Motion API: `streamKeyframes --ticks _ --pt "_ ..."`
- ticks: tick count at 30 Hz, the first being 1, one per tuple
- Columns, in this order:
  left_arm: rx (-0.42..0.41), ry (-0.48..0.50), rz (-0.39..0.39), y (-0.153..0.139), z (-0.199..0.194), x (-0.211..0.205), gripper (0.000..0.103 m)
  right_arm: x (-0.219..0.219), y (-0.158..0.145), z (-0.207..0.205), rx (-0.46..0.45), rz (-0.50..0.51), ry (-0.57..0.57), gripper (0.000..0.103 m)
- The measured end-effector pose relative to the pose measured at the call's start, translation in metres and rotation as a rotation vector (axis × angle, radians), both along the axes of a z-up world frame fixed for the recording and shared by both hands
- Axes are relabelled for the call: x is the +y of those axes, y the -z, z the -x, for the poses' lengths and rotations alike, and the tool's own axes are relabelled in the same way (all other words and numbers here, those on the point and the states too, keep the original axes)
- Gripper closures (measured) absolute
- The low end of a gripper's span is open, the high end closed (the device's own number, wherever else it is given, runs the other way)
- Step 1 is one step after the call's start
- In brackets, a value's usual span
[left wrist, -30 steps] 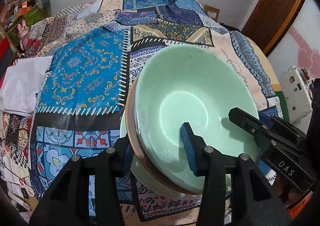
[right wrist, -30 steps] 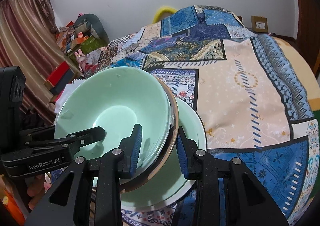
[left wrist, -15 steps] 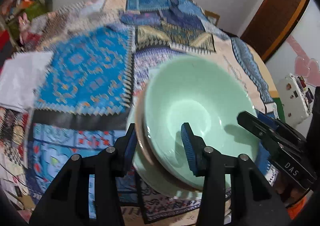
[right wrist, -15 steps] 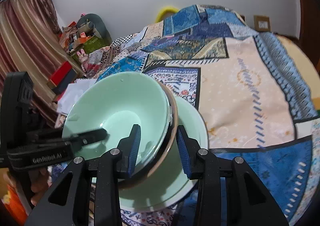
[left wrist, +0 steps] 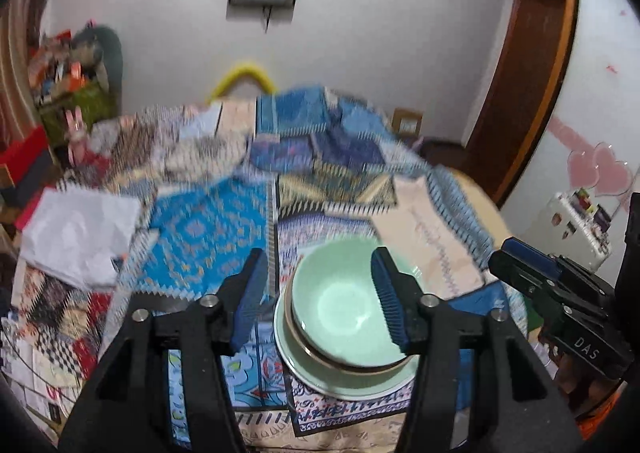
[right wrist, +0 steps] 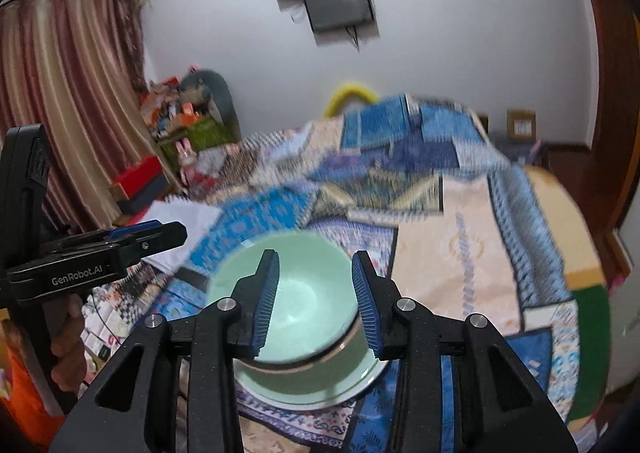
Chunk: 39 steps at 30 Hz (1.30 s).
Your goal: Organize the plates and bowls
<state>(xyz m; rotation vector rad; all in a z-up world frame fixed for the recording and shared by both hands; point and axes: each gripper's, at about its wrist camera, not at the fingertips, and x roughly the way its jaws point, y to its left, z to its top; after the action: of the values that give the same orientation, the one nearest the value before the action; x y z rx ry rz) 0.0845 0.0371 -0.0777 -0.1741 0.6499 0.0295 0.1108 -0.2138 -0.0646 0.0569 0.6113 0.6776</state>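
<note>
A pale green bowl (left wrist: 340, 305) sits nested in a brown-rimmed bowl (left wrist: 316, 353) on a pale green plate (left wrist: 344, 381), on the patchwork tablecloth. The same bowl (right wrist: 304, 285) and plate (right wrist: 320, 385) show in the right wrist view. My left gripper (left wrist: 320, 297) is open and empty, raised above and in front of the stack. My right gripper (right wrist: 316, 301) is open and empty, also raised above the stack. Each gripper shows in the other's view: the right gripper (left wrist: 560, 293) at the right edge, the left gripper (right wrist: 100, 253) at the left edge.
The round table (left wrist: 480, 205) is covered by a blue and beige patchwork cloth (left wrist: 208, 229). A white folded cloth (left wrist: 80, 237) lies at its left. Boxes and toys (right wrist: 180, 125) stand against the back wall, a curtain (right wrist: 60, 93) hangs at the left.
Both grippers have let go of the bowl rims, opened wide and pulled up and back. The stack of bowls now rests flat on the plate.
</note>
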Motion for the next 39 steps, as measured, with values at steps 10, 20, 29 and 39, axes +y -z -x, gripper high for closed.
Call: streamKeyframes --ticks 10,20,29,39 --pt "-0.243 0.001 -0.038 -0.06 0.055 -0.01 0.03 -0.014 -0.057 0.039 -0.188 -0.096 0.003 0.048" --pt "-0.363 -0.023 -0.097 -0.078 0.088 -0.02 0.001 -0.018 -0.069 0.052 -0.252 -0.134 0.036 0.016" --pt "-0.351 -0.022 -0.094 -0.07 0.089 -0.021 0.0 -0.015 -0.064 0.059 -0.266 -0.128 0.05 0.001" --pt "-0.342 -0.03 -0.102 -0.063 0.089 -0.02 0.0 -0.018 -0.06 0.06 -0.251 -0.132 0.064 0.0"
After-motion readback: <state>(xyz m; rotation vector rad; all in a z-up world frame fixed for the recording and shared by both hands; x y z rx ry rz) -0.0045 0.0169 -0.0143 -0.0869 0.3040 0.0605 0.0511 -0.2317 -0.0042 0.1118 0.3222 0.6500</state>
